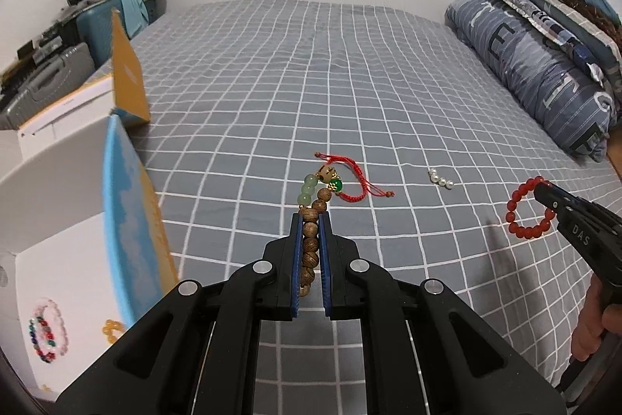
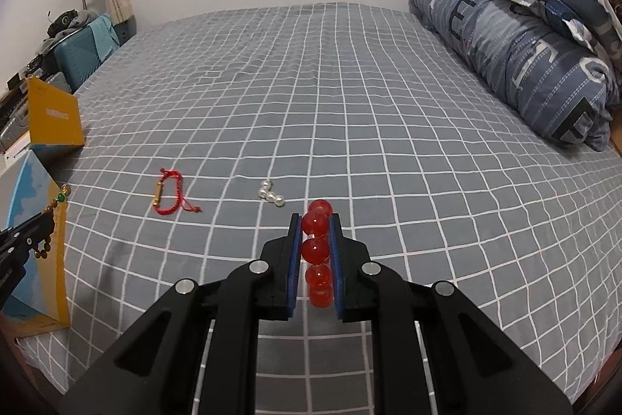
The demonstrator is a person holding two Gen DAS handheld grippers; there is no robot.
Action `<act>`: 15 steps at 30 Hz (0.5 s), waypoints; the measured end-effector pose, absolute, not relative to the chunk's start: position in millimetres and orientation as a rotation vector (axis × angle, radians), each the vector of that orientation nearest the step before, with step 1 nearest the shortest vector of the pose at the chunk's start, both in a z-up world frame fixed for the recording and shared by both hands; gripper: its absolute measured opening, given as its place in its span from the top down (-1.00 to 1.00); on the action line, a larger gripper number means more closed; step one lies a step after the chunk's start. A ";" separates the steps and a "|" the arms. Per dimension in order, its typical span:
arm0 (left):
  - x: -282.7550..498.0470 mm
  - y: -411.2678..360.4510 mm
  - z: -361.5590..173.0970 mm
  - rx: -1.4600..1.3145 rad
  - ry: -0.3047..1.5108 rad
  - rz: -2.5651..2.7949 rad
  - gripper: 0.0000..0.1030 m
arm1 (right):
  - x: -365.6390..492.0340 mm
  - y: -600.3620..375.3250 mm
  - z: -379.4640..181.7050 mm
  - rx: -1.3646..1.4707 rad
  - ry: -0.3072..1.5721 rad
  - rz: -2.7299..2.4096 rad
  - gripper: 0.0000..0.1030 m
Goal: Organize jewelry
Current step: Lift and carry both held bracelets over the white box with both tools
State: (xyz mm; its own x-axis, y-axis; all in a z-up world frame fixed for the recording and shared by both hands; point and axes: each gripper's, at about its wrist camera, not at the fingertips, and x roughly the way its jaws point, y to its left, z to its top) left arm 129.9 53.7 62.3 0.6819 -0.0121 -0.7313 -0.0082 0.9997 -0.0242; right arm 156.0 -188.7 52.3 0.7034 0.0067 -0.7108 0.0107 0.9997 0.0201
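My left gripper (image 1: 310,220) is shut on a wooden bead bracelet (image 1: 311,244) with pale green beads and holds it above the bed. It also shows in the right wrist view (image 2: 50,216). My right gripper (image 2: 315,220) is shut on a red bead bracelet (image 2: 317,249), which hangs as a ring in the left wrist view (image 1: 528,209). A red cord bracelet (image 2: 171,197) and a small pearl piece (image 2: 270,196) lie on the bed ahead. The open white box (image 1: 54,251) at left holds several bracelets (image 1: 48,331).
The grey checked bed sheet (image 2: 350,104) stretches ahead. The box's blue and yellow flaps (image 1: 128,220) stand upright at left. A folded quilt and pillows (image 2: 525,37) lie at the right. A cluttered desk with a lamp (image 1: 77,18) is far left.
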 end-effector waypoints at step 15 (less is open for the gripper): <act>94.8 93.5 99.5 -0.045 0.761 0.065 0.85 | 133.8 -132.8 95.3 0.016 0.714 0.072 0.75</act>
State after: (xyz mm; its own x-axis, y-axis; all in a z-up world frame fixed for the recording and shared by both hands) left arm 94.8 93.5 99.5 0.7221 0.0430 -0.6905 -0.0754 0.9970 -0.0167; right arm 133.8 -132.8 95.3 0.7532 0.0718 -0.6539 -0.0609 0.9974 0.0393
